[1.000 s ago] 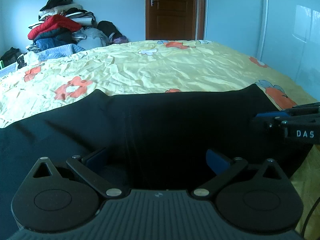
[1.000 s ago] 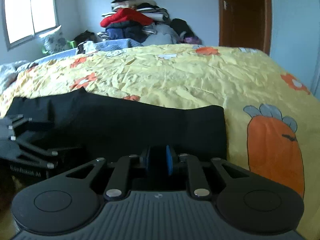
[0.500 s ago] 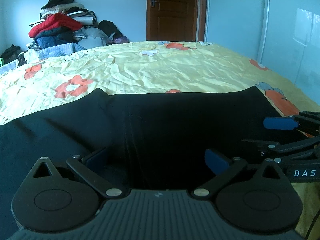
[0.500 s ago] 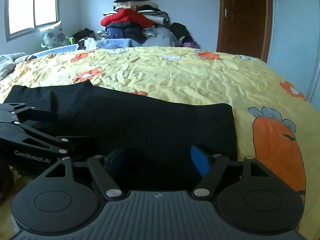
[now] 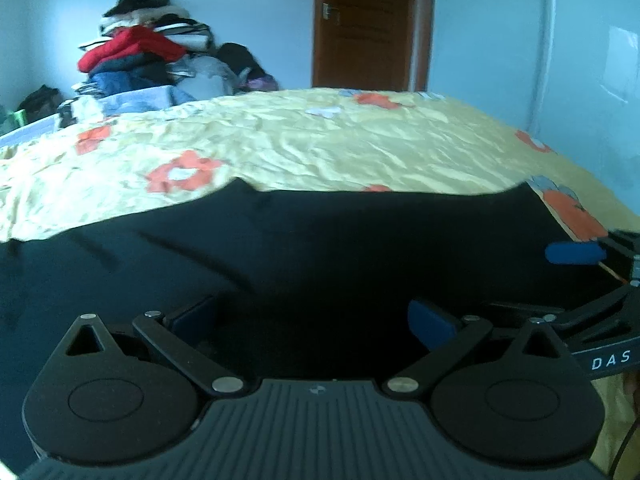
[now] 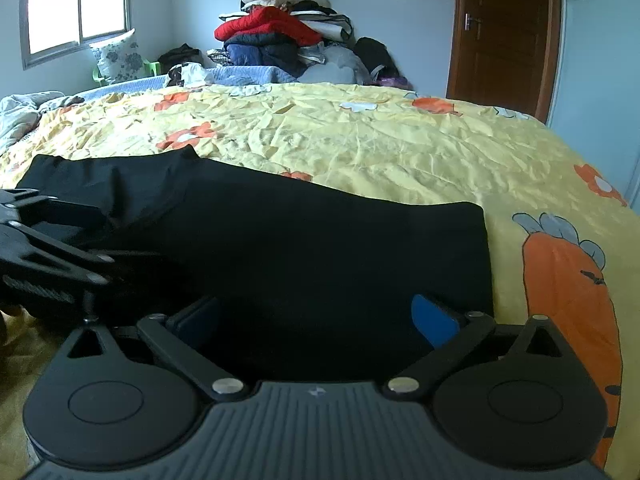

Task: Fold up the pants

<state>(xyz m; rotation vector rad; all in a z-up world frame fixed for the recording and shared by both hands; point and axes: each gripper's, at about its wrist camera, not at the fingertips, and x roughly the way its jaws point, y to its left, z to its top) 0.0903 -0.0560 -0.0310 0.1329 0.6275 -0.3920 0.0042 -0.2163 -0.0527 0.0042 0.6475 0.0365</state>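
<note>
Jaws spread wide on both hand-held tools, neither holding anything: the left gripper [image 5: 314, 316] hovers low over the near edge of the black pants [image 5: 320, 248], its blue pads parted with dark cloth showing between them. The pants lie flat across the near side of a bed [image 5: 320, 148] dressed in a yellow sheet printed with orange flowers, and the garment runs from the left border of the left wrist view almost to the right one. At that right border the right gripper [image 5: 576, 254] enters, one blue pad visible above the cloth.

From the right wrist view, the left gripper [image 6: 44, 248] shows as a black linkage at the left, over the pants [image 6: 320, 240]. The right gripper [image 6: 316, 316] sits just beside the garment's straight right-hand end, its jaws equally parted. A large orange carrot print [image 6: 568, 280] marks the sheet just right of the pants. Beyond the bed [image 6: 360, 136], a window [image 6: 76, 4] lights the far left wall, a heap of clothes [image 6: 280, 36] is piled at centre, and a brown wooden door [image 6: 504, 36] stands at right.
</note>
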